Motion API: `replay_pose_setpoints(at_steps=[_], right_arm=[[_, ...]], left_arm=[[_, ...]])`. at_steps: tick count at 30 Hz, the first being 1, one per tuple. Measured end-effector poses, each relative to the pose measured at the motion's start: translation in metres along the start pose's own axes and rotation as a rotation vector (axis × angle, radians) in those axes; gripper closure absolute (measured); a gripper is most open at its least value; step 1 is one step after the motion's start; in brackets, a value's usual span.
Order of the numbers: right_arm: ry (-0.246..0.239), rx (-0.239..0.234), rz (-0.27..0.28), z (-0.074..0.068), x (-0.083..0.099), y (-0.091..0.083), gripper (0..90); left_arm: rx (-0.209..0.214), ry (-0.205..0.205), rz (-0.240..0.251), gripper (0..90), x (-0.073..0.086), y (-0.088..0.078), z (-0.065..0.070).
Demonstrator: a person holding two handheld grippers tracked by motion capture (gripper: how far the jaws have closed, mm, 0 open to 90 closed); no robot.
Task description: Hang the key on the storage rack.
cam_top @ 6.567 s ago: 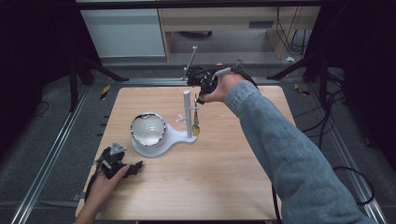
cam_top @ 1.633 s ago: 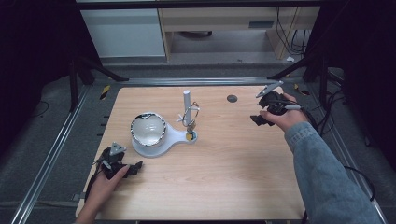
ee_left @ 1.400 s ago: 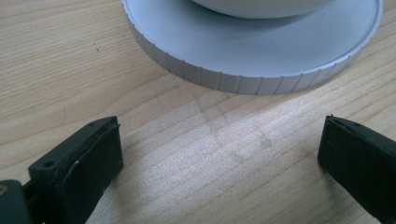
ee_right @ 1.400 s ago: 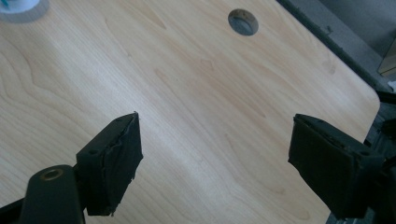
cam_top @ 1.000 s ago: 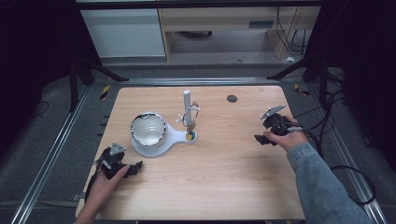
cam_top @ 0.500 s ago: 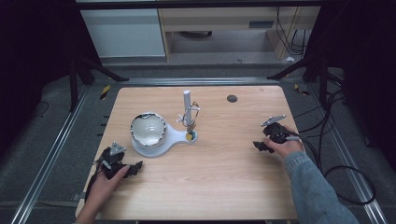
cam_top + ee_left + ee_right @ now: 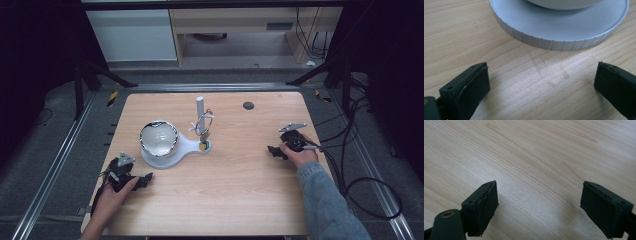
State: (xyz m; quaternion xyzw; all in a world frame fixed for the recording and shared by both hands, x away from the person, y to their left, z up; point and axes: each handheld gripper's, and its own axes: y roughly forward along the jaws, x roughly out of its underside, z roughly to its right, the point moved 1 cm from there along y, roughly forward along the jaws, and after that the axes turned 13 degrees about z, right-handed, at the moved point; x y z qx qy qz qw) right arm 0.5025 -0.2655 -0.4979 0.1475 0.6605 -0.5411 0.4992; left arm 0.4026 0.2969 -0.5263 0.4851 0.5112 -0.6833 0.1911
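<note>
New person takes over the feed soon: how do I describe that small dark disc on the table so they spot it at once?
Start at the wooden table, then its far edge, right of the white post. The small dark disc lies flat there, alone on bare wood, the only dark round thing.

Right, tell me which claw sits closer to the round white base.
The left claw: the ribbed rim of the round white base lies just ahead of it, while the right claw faces bare wooden table.

a white stand [image 7: 172, 152] sits on the desk [image 7: 235, 195], left of the middle. it has a round ribbed base [image 7: 559, 43] with a shiny bowl [image 7: 158, 138] on it. a white post [image 7: 200, 107] stands upright beside the bowl, with small rings [image 7: 205, 125] hanging on it.
</note>
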Motion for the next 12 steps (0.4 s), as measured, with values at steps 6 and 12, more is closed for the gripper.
replay_pose_setpoints(at_steps=[6, 12], right_arm=[[0.033, 0.024, 0.009, 0.0024, 0.0048, 0.0065, 6.0], [0.074, 0.014, 0.020, 0.0071, 0.0090, 0.0099, 0.2]], left_arm=[[0.000, 0.000, 0.000, 0.0, 0.0000, 0.0000, 0.0000], [-0.001, 0.000, -0.001, 0.0, 0.0001, -0.0002, 0.0000]])
